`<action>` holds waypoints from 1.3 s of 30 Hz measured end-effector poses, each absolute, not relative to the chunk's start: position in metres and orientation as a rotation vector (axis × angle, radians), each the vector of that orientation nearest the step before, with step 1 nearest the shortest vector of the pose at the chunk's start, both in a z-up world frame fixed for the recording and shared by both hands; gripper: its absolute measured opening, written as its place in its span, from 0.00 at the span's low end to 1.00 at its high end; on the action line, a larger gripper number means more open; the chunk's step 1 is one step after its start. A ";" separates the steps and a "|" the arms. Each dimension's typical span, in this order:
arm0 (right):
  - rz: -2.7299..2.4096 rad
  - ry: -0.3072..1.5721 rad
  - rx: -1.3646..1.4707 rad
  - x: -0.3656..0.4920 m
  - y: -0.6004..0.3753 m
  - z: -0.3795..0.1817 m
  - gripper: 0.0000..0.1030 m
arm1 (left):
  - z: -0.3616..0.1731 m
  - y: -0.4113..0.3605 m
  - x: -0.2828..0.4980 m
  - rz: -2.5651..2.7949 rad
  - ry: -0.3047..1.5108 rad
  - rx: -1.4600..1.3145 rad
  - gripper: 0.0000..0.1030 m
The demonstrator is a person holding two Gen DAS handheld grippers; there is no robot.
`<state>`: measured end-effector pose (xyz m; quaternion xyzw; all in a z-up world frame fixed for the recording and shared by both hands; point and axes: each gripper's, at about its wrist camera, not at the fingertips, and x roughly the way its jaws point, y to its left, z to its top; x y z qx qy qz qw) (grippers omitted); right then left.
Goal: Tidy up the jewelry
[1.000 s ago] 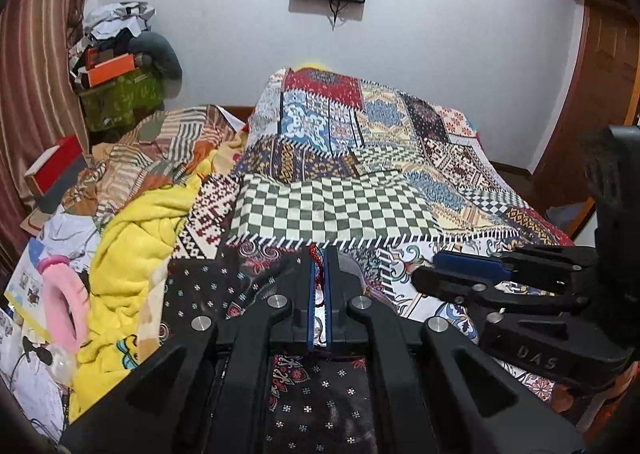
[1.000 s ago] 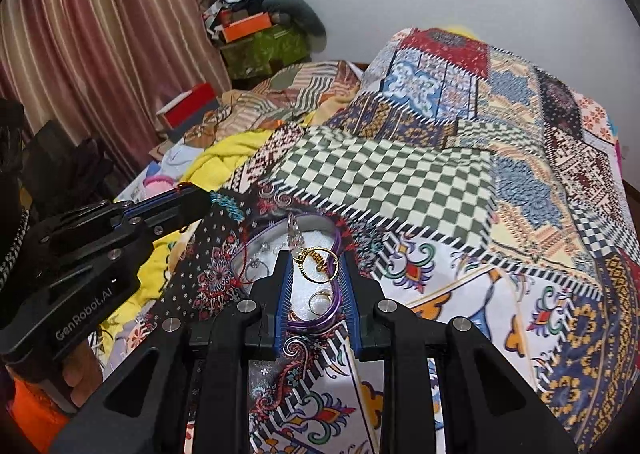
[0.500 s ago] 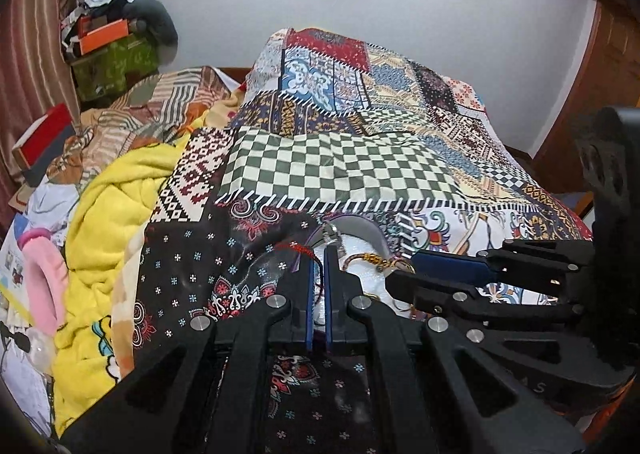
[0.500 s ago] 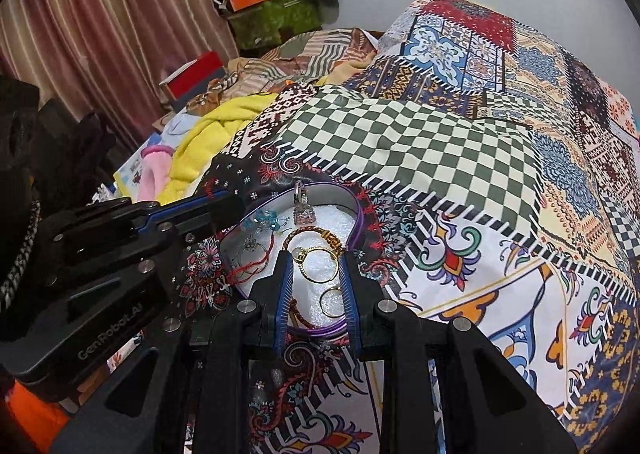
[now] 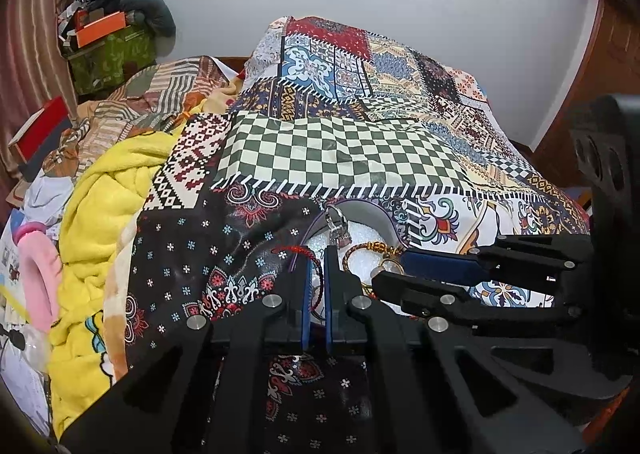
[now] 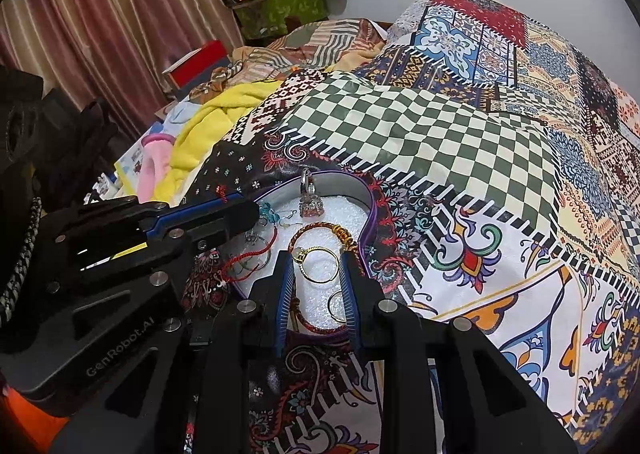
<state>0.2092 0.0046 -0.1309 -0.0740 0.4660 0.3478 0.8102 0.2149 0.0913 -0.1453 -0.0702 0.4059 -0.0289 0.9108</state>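
A purple-rimmed box (image 6: 372, 210) lined with white foam lies on the patchwork bedspread (image 6: 420, 126). It holds a silver ring with a pink stone (image 6: 310, 206), a braided gold bracelet (image 6: 316, 228) and small earrings (image 6: 270, 214). My right gripper (image 6: 316, 256) is low over the foam, shut on a thin gold ring (image 6: 300, 253) that spans its fingers. My left gripper (image 5: 316, 254) is at the box's left edge, shut on a red thread bracelet (image 5: 296, 250) that hangs into the box (image 5: 368, 214). The right wrist view shows this left gripper (image 6: 252, 214) coming in from the left.
A yellow blanket (image 5: 108, 194) and a pink fuzzy item (image 5: 36, 278) lie left of the bedspread. Boxes and bags (image 5: 108, 38) pile up in the far left corner beside striped curtains (image 6: 100, 34). A wooden door (image 5: 592, 94) stands at the right.
Both grippers have come down and forward onto the box, which now fills more of each view. The gold ring and the red thread stay gripped.
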 end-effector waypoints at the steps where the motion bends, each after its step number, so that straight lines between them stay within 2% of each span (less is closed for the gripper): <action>1: 0.743 0.997 -0.159 0.209 0.005 -0.131 0.21 | -0.146 0.092 0.215 -0.058 0.840 -0.147 0.02; 5: 0.756 1.033 -0.148 0.210 0.004 -0.132 0.21 | -0.146 0.095 0.215 -0.058 0.855 -0.167 0.04; 9: 0.767 1.074 -0.120 0.211 0.001 -0.133 0.21 | -0.145 0.094 0.211 -0.057 0.860 -0.169 0.09; 19: 0.743 1.027 -0.101 0.197 -0.013 -0.109 0.24 | -0.128 0.084 0.190 -0.036 0.842 -0.106 0.13; 25: 0.728 0.961 -0.072 0.184 -0.028 -0.079 0.24 | -0.103 0.083 0.175 -0.027 0.792 -0.106 0.15; 30: 0.712 0.878 -0.045 0.166 -0.042 -0.046 0.24 | -0.073 0.078 0.155 -0.019 0.723 -0.095 0.23; 39: 0.650 0.623 -0.045 0.109 -0.067 0.032 0.24 | -0.002 0.065 0.099 -0.004 0.530 -0.069 0.24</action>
